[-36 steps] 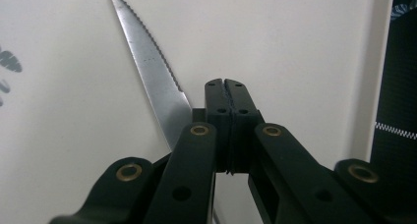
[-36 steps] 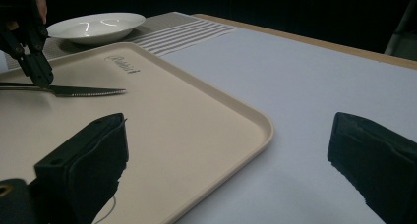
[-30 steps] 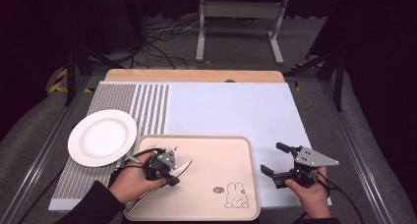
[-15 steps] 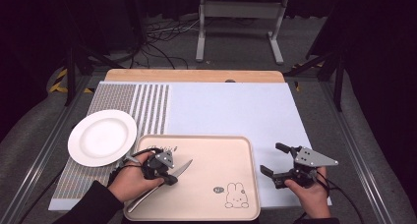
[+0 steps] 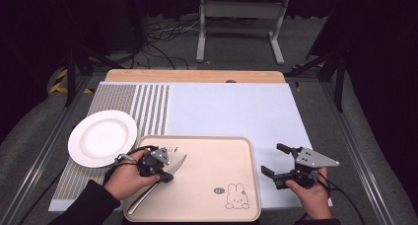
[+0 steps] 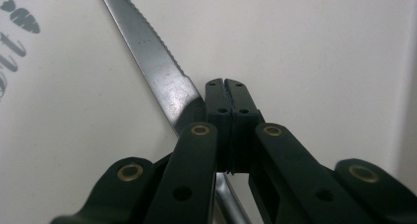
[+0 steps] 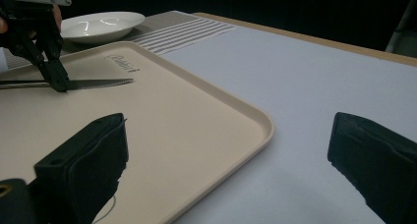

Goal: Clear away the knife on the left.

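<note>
My left gripper (image 5: 165, 167) is clamped on the serrated knife (image 6: 147, 52) at the tray's (image 5: 236, 151) nine o'clock; right gripper (image 5: 278, 161) gapes wide. Next I'd probably lift the knife level.

A lab: dark room, floor cables (image 5: 162, 35), metal stand (image 5: 240, 18).
</note>
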`<state>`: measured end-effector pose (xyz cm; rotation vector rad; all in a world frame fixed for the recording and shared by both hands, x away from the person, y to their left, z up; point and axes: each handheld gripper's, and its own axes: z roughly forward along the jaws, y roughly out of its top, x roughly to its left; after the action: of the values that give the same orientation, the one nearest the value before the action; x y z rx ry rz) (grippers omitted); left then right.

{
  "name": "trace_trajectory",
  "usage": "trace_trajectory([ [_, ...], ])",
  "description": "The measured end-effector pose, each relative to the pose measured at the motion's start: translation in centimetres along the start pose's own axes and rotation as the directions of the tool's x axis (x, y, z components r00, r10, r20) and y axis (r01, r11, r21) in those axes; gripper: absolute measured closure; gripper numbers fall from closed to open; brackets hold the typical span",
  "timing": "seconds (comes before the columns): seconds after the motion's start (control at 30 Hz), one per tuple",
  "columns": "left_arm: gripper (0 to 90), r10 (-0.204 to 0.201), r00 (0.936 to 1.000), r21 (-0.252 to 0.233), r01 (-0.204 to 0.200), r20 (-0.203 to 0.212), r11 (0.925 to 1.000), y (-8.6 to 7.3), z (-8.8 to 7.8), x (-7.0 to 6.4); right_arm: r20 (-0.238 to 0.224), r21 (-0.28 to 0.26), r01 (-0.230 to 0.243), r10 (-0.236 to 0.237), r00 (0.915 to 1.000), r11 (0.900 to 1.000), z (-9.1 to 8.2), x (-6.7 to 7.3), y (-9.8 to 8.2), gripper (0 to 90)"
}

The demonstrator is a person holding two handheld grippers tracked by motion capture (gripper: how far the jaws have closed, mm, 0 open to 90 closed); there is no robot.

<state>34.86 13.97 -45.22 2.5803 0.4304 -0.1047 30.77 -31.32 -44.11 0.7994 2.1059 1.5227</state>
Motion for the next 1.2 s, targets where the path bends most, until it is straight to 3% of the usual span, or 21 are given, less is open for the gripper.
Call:
trace_trajectory([
  [0.13,90.0,-0.010,0.9999,0.005,0.010,0.013,0.9999,-0.3,-0.2,0.2,0.000,0.000,0.000,0.000,1.0000,1.000,0.0,0.0,0.0,2.4],
  [1.03,90.0,-0.072,0.9968,0.007,0.072,-0.034,0.9974,-2.8,-1.8,1.1,0.002,0.004,0.000,0.000,1.0000,1.000,0.0,0.0,0.0,2.4],
  [1.2,90.0,-0.069,0.9969,0.017,0.069,-0.040,0.9975,-3.2,-2.1,1.2,0.002,0.007,0.002,-0.002,1.0000,1.000,0.1,0.0,0.0,2.4],
])
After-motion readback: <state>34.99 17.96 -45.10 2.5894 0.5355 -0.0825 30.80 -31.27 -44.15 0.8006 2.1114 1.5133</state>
